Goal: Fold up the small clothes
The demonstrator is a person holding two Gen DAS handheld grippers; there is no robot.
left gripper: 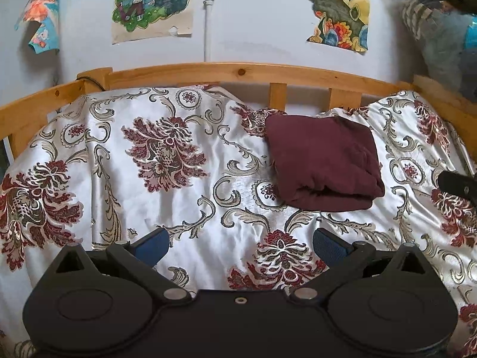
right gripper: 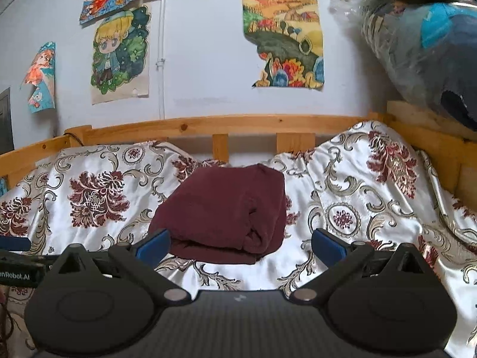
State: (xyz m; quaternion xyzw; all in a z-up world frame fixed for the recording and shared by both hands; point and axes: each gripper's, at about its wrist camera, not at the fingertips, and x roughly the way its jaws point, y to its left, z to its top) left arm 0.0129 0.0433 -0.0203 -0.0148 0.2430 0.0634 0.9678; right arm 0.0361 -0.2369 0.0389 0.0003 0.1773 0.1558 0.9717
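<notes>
A dark maroon garment (left gripper: pixel 323 162) lies folded into a thick square on the floral satin bedspread (left gripper: pixel 179 203). In the left wrist view it is ahead and to the right of my left gripper (left gripper: pixel 241 246), which is open and empty, well short of it. In the right wrist view the garment (right gripper: pixel 226 213) lies straight ahead, its near edge just beyond my right gripper (right gripper: pixel 241 246), which is open and empty with blue pads (right gripper: pixel 326 246) spread wide. Part of the right gripper shows at the right edge of the left wrist view (left gripper: pixel 459 186).
A wooden bed rail (left gripper: pixel 238 74) runs along the far side and right side (right gripper: pixel 432 137). Drawings hang on the white wall (right gripper: pixel 208 59). A plastic-wrapped bundle (right gripper: pixel 423 44) sits at upper right. The left gripper's body (right gripper: pixel 18 265) shows at the left edge.
</notes>
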